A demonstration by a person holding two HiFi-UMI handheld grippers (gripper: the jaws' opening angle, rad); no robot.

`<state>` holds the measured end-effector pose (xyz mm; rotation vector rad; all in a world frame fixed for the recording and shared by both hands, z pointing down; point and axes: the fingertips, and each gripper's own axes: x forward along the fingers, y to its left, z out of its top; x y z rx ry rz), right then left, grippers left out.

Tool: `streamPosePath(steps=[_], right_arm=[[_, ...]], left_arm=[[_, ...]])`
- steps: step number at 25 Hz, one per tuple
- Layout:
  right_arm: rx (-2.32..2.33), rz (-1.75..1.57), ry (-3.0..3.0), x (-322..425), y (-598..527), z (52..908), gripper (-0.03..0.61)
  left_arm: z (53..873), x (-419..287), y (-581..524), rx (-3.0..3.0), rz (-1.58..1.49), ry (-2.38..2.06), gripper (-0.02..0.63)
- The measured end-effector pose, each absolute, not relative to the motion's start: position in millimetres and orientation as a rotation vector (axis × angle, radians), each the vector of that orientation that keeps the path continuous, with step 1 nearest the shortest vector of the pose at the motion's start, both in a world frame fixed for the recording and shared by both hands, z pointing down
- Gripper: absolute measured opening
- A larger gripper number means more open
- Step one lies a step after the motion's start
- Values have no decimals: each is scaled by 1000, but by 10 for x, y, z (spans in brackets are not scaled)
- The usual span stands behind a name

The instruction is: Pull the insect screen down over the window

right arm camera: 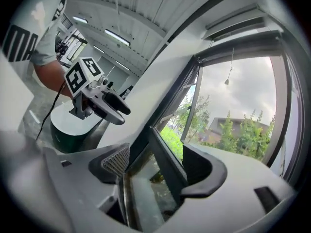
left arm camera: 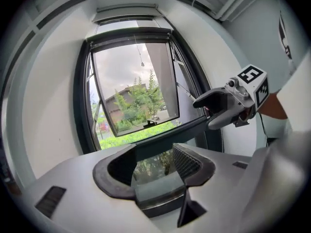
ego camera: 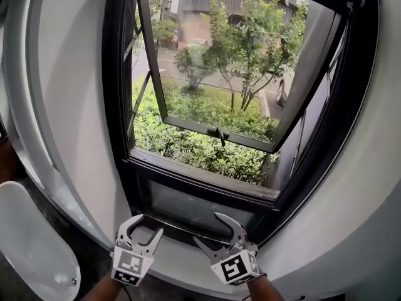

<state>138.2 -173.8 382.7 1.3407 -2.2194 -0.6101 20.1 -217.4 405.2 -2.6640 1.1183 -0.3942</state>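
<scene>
**Item 1, window**: black frame set in a white wall, filling the head view from 9 to 3 o'clock. Its sash is tilted outward, with a handle on the lower rail. Shrubs and trees stand beyond.

**Item 2, insect screen**: drawn up at the head of the window, at 12 o'clock in the left gripper view. The opening below it is uncovered. A thin pull cord hangs from it and ends in a small knob.

**Item 3, left claw**: at 7 o'clock in the head view, above the sill. Released, jaws apart, nothing between them.

**Item 4, right claw**: at 5 o'clock, near the left claw and level with it. Released wide, nothing held. The fixed lower pane shows beyond its jaws.

**Item 5, white rounded object**: at 8 o'clock, well apart from both claws.
</scene>
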Motion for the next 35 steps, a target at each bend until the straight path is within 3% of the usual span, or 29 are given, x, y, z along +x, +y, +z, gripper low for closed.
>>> streamPosePath(steps=[15, 25, 35], right_arm=[[1575, -1224, -1658, 2304, -2498, 1042, 327], [1650, -1343, -1075, 2630, -2550, -779, 339], [1634, -1248, -841, 2679, -2781, -1845, 347]], left_arm=[[1636, 465, -3407, -2039, -407, 1029, 341], [88, 309, -4073, -1842, -374, 1031, 384], [-1299, 283, -4484, -1577, -346, 1060, 407]])
